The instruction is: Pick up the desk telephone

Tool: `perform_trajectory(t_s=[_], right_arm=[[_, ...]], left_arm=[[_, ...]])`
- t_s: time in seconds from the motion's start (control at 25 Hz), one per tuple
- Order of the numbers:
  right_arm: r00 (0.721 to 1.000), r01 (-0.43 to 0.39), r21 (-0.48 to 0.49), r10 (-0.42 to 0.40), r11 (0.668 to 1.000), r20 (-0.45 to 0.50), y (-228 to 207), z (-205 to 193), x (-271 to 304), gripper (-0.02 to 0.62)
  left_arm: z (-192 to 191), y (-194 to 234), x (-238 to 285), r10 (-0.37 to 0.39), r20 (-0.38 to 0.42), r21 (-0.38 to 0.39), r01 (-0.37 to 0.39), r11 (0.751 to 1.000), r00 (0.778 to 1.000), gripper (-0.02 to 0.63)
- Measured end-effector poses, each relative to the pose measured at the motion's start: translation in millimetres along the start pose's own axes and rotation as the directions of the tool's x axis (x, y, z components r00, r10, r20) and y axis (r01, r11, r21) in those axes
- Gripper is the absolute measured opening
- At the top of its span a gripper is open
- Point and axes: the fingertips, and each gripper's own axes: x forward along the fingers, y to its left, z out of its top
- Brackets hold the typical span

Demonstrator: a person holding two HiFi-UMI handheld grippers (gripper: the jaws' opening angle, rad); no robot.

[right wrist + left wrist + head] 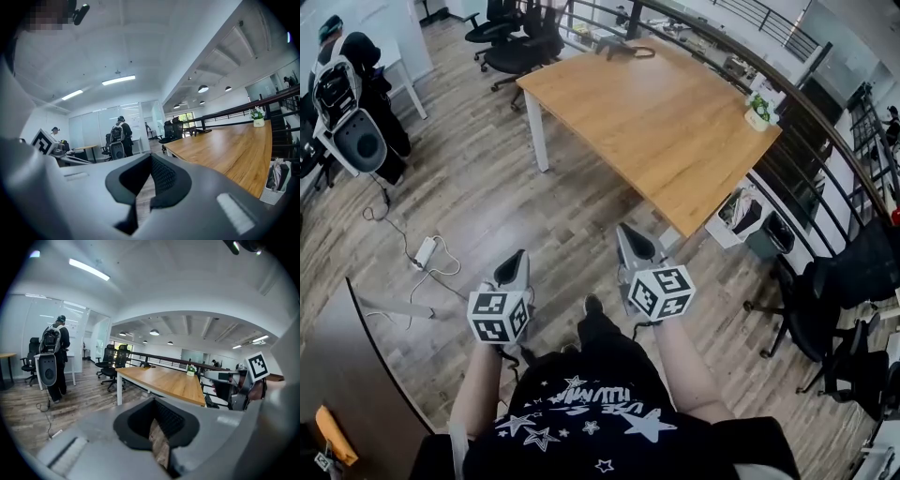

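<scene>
Seen from above, a person holds two grippers over a wood floor (487, 187). The left gripper (519, 255) and the right gripper (624, 231) are side by side and apart, both pointing toward one wooden table (656, 122) ahead. Each gripper's jaws are closed together with nothing between them; only floor shows through the slit behind the tips.

Two things are on the table. One is a dark object with a looped cord, which looks like the phone (625, 49). It lies at the far end of the table, well apart from both grippers. The other is one small potted plant (759, 106) in a white pot, at the table's right edge.

Two bins stand on the floor just beside the table's near right corner. The white bin (739, 214) is stuffed with light and dark items too small to identify. What is in the dark bin (776, 230) cannot be made out.

Two black chairs (520, 42) stand beyond the table's far left end, and two more chairs (839, 300) stand at the right. One person with a backpack (352, 94) stands far left. One white power strip (424, 251) lies on the floor with its cable.
</scene>
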Motion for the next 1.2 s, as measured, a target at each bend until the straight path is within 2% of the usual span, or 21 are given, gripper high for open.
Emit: perform_trajectory(t_s=[0.28, 0.6, 0.88, 1.2], right_arm=[[1.000, -0.005, -0.007, 0.005, 1.000, -0.023, 5, -11, 28, -0.002], [0.998, -0.025, 0.021, 0.026, 0.999, -0.053, -20, -16, 107, -0.002], [0.998, -0.042, 0.039, 0.044, 0.998, -0.035, -60, 11, 210, -0.002], [0.997, -0.039, 0.051, 0.042, 0.998, -0.060, -118, 34, 320, -0.002]], left_arm=[[-11, 38, 1, 0.039, -0.015, -0.032, -0.040, 0.999, 0.999, 0.002], [-2, 89, 44, 0.089, -0.047, -0.072, -0.092, 0.993, 0.995, 0.002], [44, 140, 118, 0.102, -0.043, -0.073, -0.105, 0.992, 0.994, 0.002], [98, 193, 214, 0.112, -0.059, -0.066, -0.116, 0.991, 0.992, 0.002]])
